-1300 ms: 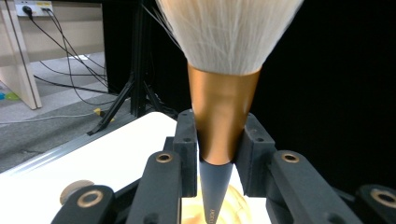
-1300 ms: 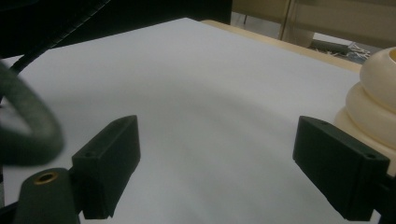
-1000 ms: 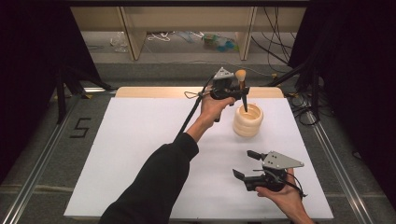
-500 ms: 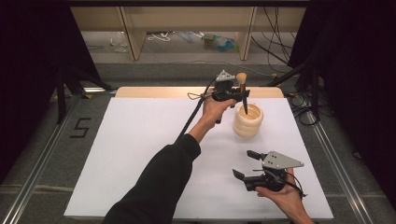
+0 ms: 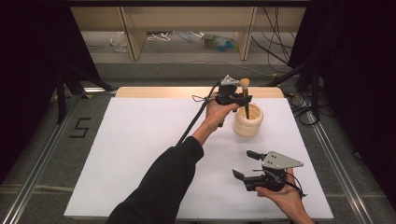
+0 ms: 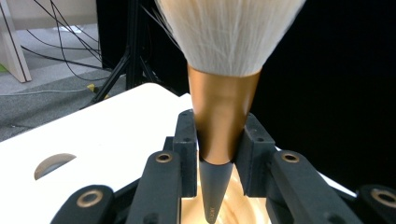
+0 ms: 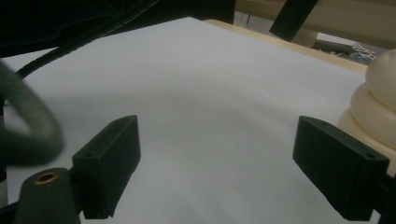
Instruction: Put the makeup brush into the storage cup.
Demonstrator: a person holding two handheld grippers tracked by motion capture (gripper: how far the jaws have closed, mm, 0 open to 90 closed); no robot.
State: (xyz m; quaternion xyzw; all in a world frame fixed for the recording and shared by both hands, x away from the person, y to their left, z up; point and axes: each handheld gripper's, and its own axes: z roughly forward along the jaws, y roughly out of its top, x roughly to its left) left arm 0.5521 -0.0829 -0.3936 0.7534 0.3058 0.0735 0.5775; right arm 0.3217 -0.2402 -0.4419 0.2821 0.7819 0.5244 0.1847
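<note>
High view: left gripper lowers brush inside holder's rim.

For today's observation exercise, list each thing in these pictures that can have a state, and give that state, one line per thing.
Makeup brush with white bristles, copper ferrule and black handle: upright, bristles up, handle tip inside the holder, clamped.
Cream ribbed round holder: upright on the white table.
Left hand-held gripper: shut on the brush ferrule.
Right hand-held gripper: open, nothing between its jaws, held near the table's front edge.
</note>
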